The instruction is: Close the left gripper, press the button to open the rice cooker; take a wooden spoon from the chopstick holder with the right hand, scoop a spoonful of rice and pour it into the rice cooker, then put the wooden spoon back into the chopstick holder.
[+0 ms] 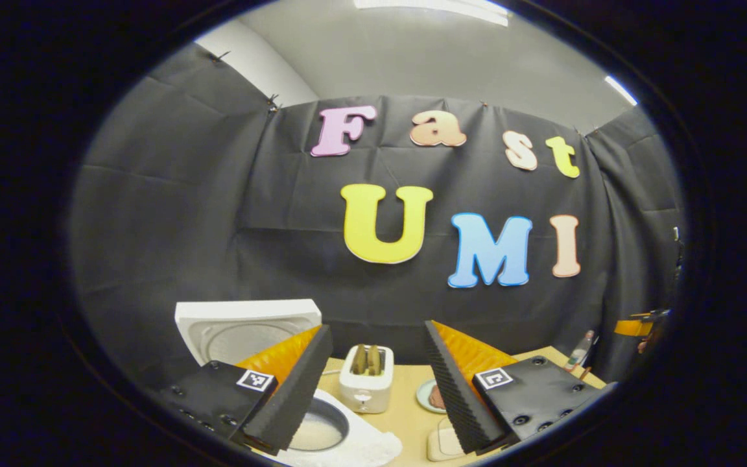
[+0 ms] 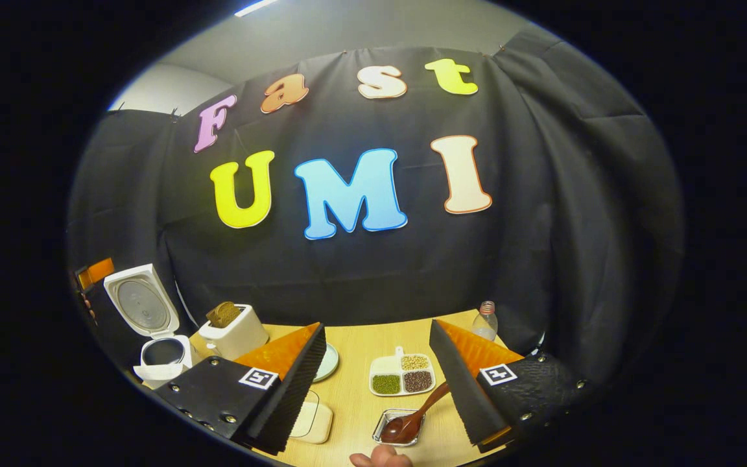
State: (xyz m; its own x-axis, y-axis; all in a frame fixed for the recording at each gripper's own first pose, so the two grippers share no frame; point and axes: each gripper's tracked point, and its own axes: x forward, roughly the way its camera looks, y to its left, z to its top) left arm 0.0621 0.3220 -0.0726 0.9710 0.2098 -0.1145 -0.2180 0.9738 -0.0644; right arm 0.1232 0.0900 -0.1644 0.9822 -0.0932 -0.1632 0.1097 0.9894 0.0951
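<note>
The white rice cooker point(image 1: 347, 447) stands open at the lower left of the left gripper view, its lid point(image 1: 244, 327) raised and pale rice showing in the pot point(image 1: 318, 428). My left gripper point(image 1: 377, 331) is open above it, holding nothing. In the right gripper view the rice cooker point(image 2: 163, 353) sits far left with its lid point(image 2: 143, 308) up. A brown wooden spoon point(image 2: 412, 421) rests with its bowl in a small metal tray point(image 2: 383, 431), the handle slanting up beside my right finger. My right gripper point(image 2: 377, 327) is open and empty above the table.
A white toaster point(image 2: 234, 331) with bread stands beside the cooker. A divided dish of beans point(image 2: 403, 376), a plate point(image 2: 328, 363), a cream pad point(image 2: 312, 421) and a small bottle point(image 2: 487, 321) lie on the wooden table point(image 2: 360, 395). Part of a hand point(image 2: 380, 459) shows at the bottom edge.
</note>
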